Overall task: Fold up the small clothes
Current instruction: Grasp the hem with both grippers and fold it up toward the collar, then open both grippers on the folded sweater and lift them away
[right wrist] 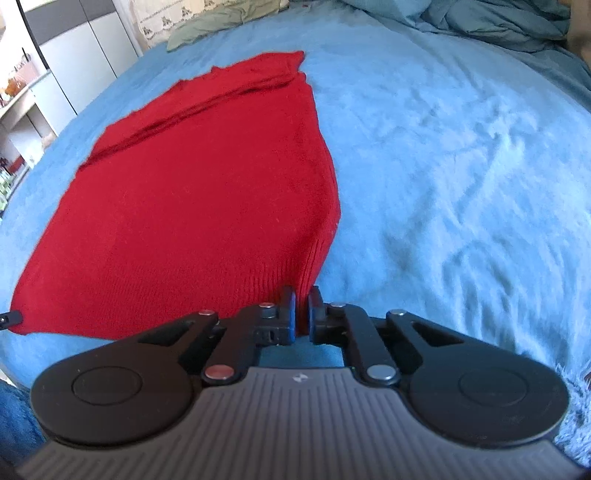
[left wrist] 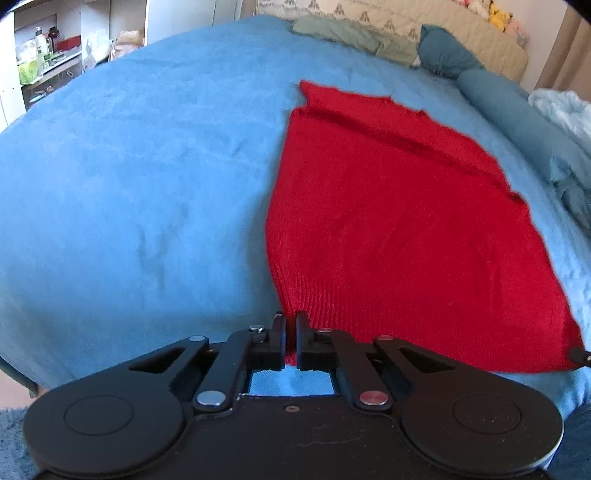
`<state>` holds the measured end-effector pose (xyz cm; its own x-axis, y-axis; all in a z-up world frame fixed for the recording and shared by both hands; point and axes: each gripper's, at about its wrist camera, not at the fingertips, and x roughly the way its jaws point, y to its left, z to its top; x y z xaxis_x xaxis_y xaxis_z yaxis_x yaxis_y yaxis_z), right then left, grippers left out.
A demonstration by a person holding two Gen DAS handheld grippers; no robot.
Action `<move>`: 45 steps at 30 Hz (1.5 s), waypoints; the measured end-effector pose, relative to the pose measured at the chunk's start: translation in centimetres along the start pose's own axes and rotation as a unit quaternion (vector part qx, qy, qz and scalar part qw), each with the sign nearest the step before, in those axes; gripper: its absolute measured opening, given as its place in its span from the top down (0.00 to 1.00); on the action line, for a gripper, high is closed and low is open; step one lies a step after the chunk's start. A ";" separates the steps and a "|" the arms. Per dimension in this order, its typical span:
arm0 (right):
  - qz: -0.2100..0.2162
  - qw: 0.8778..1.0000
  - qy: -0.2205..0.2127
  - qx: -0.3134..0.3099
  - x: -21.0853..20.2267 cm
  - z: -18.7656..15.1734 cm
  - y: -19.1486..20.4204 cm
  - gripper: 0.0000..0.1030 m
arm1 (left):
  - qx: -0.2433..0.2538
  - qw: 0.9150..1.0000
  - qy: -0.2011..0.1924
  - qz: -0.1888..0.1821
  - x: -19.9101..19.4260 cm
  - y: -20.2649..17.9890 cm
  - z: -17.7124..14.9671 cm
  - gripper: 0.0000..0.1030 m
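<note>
Two hand-held grippers pinch the near hem of a red knit garment (left wrist: 388, 221) that lies spread flat on a bed covered by a light blue fleece blanket (left wrist: 129, 184). The left hand-held gripper (left wrist: 291, 328) has its black fingers closed on the garment's ribbed hem at its left near corner, with a strip of red cloth showing between the pads. The right hand-held gripper (right wrist: 302, 308) is likewise closed on the ribbed hem at the garment's right near corner, red knit squeezed in the narrow gap between its fingers.

In the right wrist view the red knit garment (right wrist: 192, 192) stretches away from the near edge of the bed toward the head end, narrowing with distance, and a folded layer or crease runs across its far part. Its far end stops short of a pale green cloth (right wrist: 207, 26) lying near the head of the bed. In the left wrist view the tip of the other gripper shows at the garment's far near-edge corner, touching the hem.

Rumpled teal bedding (left wrist: 517, 122) is bunched along the right side of the bed, beside the garment but apart from it. A patterned beige quilt (left wrist: 406, 18) lies at the head end. White shelves (left wrist: 44, 55) holding bottles and small items stand off the bed's left side.
</note>
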<state>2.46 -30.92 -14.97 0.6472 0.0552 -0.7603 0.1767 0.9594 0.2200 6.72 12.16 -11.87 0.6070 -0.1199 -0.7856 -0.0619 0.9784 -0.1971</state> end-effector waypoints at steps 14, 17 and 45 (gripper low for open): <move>0.112 0.983 -0.139 0.045 -1.4 20.2 2.7 0.80 | -0.055 0.986 -0.146 -0.053 -1.6 -2.9 19.8 0.96; 0.115 0.980 -0.149 0.061 3.3 27.2 3.2 0.80 | -0.051 0.985 -0.158 -0.046 2.3 -4.8 26.7 0.96; 0.064 0.995 -0.022 -0.072 26.5 30.6 8.6 0.05 | 0.045 0.998 -0.031 0.044 23.5 -8.5 26.7 0.11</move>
<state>43.84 -29.72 -14.50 0.6894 0.1698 -0.7042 -0.0152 0.9753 0.2203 42.66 5.54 -12.98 0.6503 -0.0258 -0.7592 -0.0475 0.9961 -0.0745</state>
